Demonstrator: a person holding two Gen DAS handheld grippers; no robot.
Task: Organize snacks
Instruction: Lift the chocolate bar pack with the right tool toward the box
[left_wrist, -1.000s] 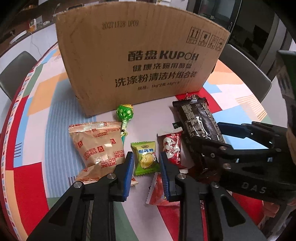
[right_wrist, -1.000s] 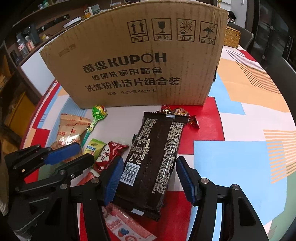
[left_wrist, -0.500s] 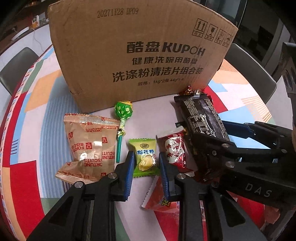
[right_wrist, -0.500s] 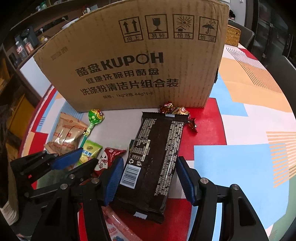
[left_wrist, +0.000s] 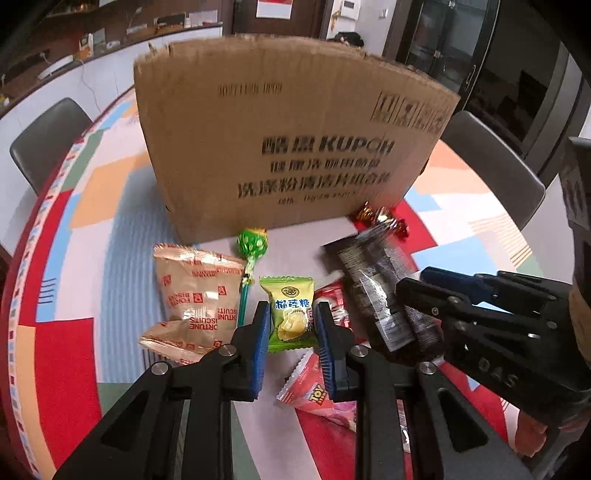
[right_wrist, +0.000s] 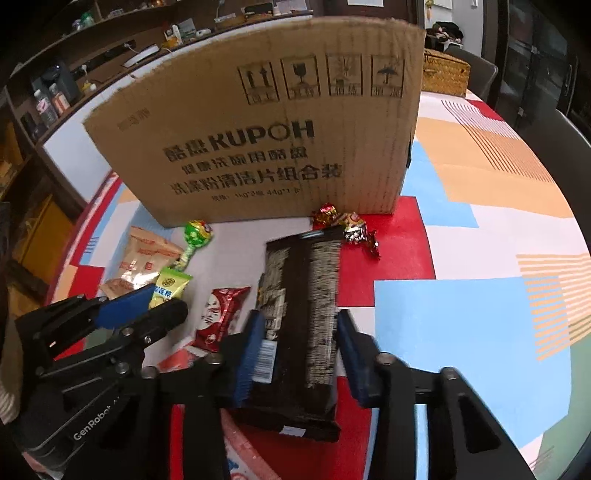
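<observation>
The dark snack pack (right_wrist: 303, 314) sits pinched between the closing right claw (right_wrist: 295, 354).

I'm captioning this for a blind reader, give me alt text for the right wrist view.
The right gripper, jaws just closing, squeezes a long black snack packet over a colourful tablecloth. A KUPOH cardboard box stands behind, foil candies at its base, and the left gripper holds a green candy.

both grippers' fingers (left_wrist: 260, 334) nearly closed
</observation>
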